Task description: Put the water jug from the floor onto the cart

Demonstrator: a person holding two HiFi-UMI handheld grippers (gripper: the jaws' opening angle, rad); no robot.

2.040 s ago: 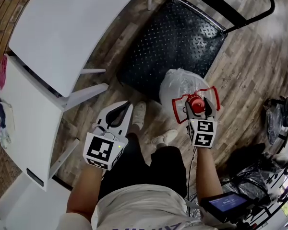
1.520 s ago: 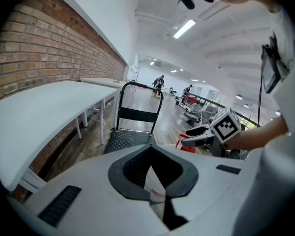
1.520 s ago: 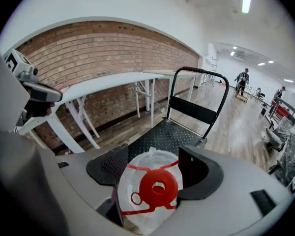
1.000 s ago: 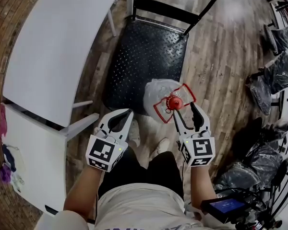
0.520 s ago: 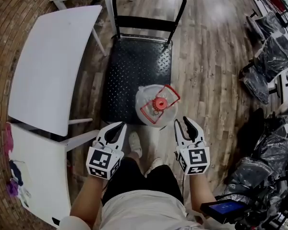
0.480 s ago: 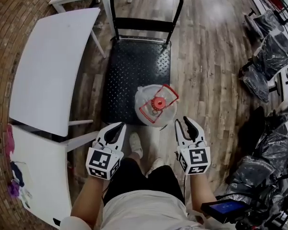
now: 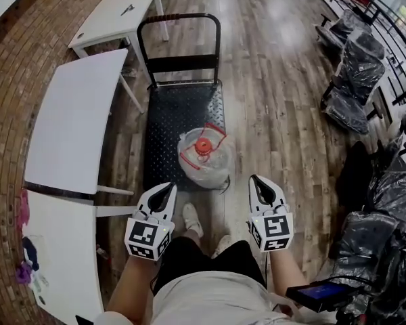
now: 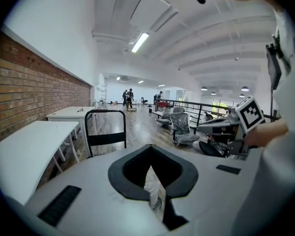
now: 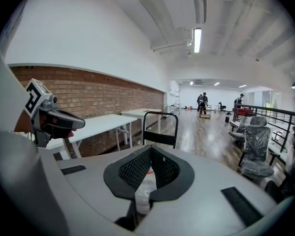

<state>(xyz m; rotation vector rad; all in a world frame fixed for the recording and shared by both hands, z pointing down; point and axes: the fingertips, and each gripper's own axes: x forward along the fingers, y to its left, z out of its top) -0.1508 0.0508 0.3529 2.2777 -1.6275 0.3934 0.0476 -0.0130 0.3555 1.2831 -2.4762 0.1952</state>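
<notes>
Both tongs are held shut and empty, left gripper (image 7: pixel 164 189) at 7 and right gripper (image 7: pixel 258 181) at 5 o'clock of the water jug (image 7: pixel 204 158), which is stood by the cart's (image 7: pixel 172 120) 6 o'clock edge. If the cart is jolted, the jug could be tipped off.

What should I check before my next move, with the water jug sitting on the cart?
1. Water jug standing upright on the cart: ok.
2. Red cap on the jug: ok.
3. Left tool shut, empty, apart from the jug: ok.
4. Right tool shut, empty, apart from the jug: ok.
5. Jug base fully on the deck, which it meets at the edge nearest you: cannot tell.
</notes>
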